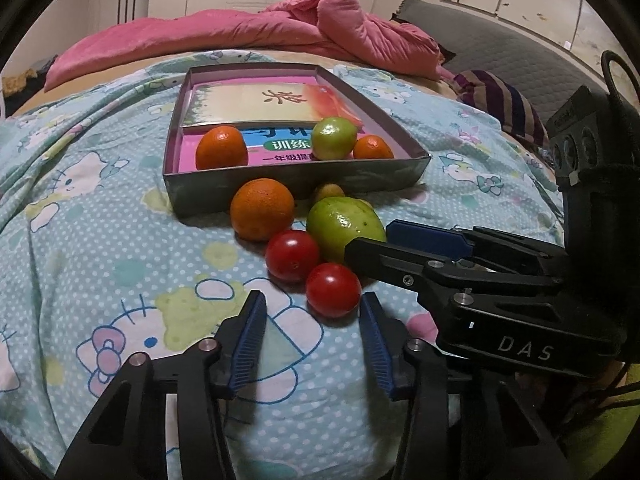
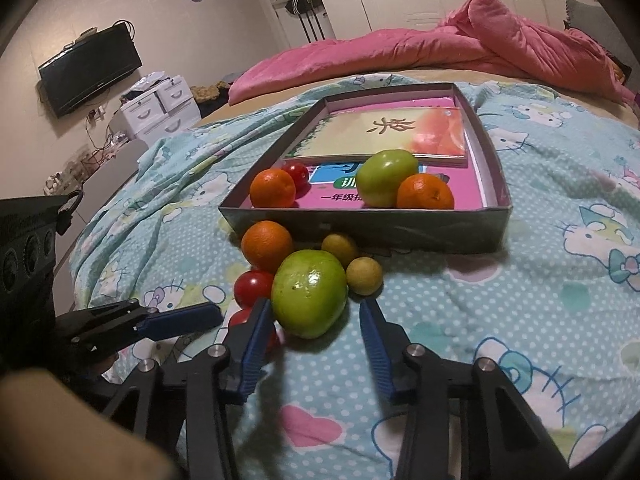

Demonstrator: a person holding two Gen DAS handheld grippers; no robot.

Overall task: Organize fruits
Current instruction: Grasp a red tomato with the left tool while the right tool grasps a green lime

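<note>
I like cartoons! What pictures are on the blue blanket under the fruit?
White cartoon cats with bows, on a light blue blanket with white dots. The left wrist view shows it best.

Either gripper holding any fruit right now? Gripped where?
Nothing held. Left gripper is open just short of a red tomato; right gripper is open before the big green fruit.

A pink quilt lies bunched beyond the cartoon-cat sheet; a black television hangs on the wall.
</note>
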